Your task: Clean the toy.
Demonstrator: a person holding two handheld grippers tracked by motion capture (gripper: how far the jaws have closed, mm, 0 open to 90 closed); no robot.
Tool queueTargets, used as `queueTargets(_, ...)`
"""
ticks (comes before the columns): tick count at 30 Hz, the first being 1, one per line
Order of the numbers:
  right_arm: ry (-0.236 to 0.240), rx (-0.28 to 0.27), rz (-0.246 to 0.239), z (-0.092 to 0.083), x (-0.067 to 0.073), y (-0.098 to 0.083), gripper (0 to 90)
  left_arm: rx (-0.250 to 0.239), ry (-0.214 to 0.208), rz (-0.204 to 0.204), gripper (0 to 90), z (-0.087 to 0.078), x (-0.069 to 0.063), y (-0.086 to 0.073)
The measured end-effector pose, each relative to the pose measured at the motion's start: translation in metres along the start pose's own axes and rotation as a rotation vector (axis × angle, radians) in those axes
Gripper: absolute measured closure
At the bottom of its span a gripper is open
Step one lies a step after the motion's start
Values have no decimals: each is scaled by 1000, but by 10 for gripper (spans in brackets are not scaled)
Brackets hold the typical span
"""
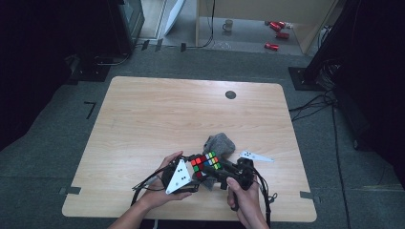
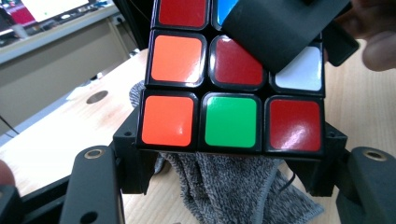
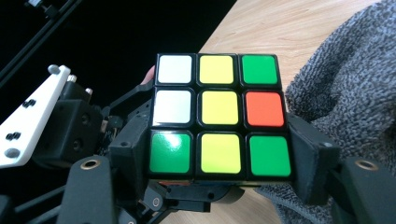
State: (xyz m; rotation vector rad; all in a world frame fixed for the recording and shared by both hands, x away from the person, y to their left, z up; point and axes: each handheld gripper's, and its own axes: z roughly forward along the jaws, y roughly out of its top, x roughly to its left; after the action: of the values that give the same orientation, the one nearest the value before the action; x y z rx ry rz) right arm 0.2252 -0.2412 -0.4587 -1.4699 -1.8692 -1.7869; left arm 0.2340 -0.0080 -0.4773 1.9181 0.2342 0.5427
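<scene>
Both grippers, left & right, fingers clamped on the cube above the counter; colours mixed, so solving's barely begun, imo.

**A lab or workshop room set up for recording**

A bare wooden table stands alone on grey carpet tiles, with tape marks stuck to the floor around it. Black equipment stands and loose cables crowd the edges. Behind, a plywood partition, 1 mug and red cans lie about on the floor.
</scene>
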Motion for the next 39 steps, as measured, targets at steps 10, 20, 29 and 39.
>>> queueTargets(10, 57, -38, -102, -11, -13, 7, 268, 40, 10, -58, 349, -9, 17, -7)
queueTargets(20, -410, 22, -474, 2, -21, 4, 124, 120, 91, -179, 349, -27, 41, -19)
queueTargets(29, -494, 149, -643, 43, -22, -12, 169, 169, 91, -242, 349, -37, 47, -25)
queueTargets(39, -508, 135, -543, 32, -37, -7, 798, 204, 67, -284, 349, -37, 50, -26)
